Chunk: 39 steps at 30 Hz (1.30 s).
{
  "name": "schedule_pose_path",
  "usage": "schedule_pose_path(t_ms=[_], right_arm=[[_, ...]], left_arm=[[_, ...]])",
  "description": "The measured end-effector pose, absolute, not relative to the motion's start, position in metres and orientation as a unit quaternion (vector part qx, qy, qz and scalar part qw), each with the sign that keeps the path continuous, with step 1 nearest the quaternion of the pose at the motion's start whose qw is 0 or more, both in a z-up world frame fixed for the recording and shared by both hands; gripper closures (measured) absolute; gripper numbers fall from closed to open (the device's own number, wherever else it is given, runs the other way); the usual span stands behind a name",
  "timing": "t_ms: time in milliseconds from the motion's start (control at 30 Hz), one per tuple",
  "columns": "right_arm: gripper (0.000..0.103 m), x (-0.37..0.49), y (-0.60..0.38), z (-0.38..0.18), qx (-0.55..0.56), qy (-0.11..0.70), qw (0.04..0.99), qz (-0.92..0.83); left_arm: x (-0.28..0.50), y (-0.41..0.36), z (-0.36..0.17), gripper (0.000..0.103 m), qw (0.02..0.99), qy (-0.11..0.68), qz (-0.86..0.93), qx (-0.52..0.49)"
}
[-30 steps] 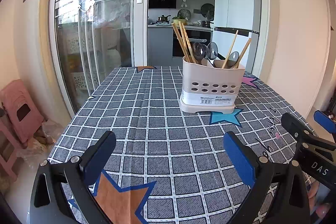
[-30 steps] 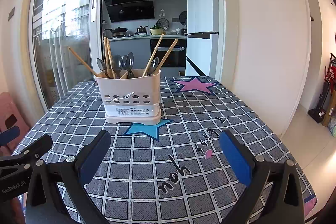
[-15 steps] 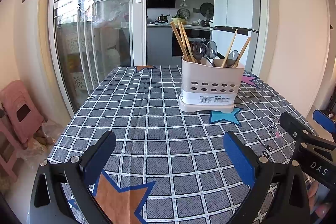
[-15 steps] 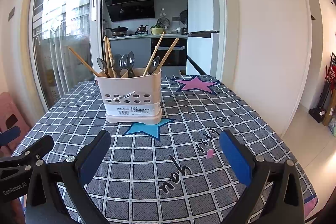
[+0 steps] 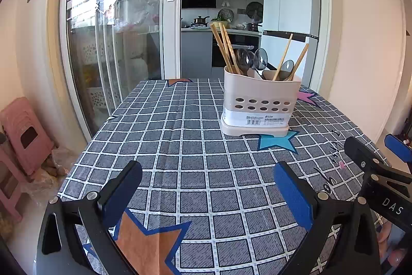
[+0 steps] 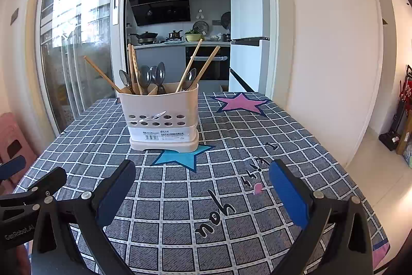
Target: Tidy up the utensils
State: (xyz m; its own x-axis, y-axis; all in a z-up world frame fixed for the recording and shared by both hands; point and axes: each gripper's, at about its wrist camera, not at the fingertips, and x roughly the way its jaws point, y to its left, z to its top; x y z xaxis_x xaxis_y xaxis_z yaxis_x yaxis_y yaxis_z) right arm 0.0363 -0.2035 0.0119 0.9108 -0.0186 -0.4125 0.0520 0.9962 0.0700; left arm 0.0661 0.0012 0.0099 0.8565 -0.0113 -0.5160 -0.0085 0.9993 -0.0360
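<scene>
Left wrist footage is cut off at the lower edge, so the body of the left gripper (image 5: 206, 184) is only partly seen; its two blue-padded fingers (image 5: 121, 195) are spread wide apart with nothing between them, above the checked tablecloth (image 5: 185, 146). At the right margin of that view a part of the right gripper (image 5: 378, 172) is caught, its far finger clipped by the frame. The cream utensil holder (image 5: 257, 105) is seen standing upright on the far half of the table, its base touching the tip of a blue star (image 5: 276, 142) printed on the cloth. Wooden chopsticks (image 5: 224, 48) and metal spoons (image 5: 260, 58) are held upright or leaning inside it; their lower ends are hidden by the holder's wall, and it cannot be told from here how the inner compartments are divided.

From the right wrist view the right gripper (image 6: 203, 184) is likewise shown released, its fingers (image 6: 288, 195) parted wide and empty, levelled low over the cloth and aimed toward the holder (image 6: 162, 115), well short of it. One chopstick (image 6: 100, 74) is seen leaning out far to the left. A small pale strip across the holder's perforated front cannot be made out clearly. The left gripper (image 6: 28, 187) is glimpsed at the left edge, only partly in frame.
</scene>
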Motion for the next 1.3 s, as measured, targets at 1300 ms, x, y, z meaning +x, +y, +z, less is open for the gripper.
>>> schedule_pose_path(t_ms=[1300], right_arm=[[0.000, 0.0371, -0.2017, 0.0098, 0.041, 0.213, 0.976, -0.017]], left_arm=[[0.0663, 0.0028, 0.0094, 0.000, 0.963, 0.270, 0.000, -0.018]])
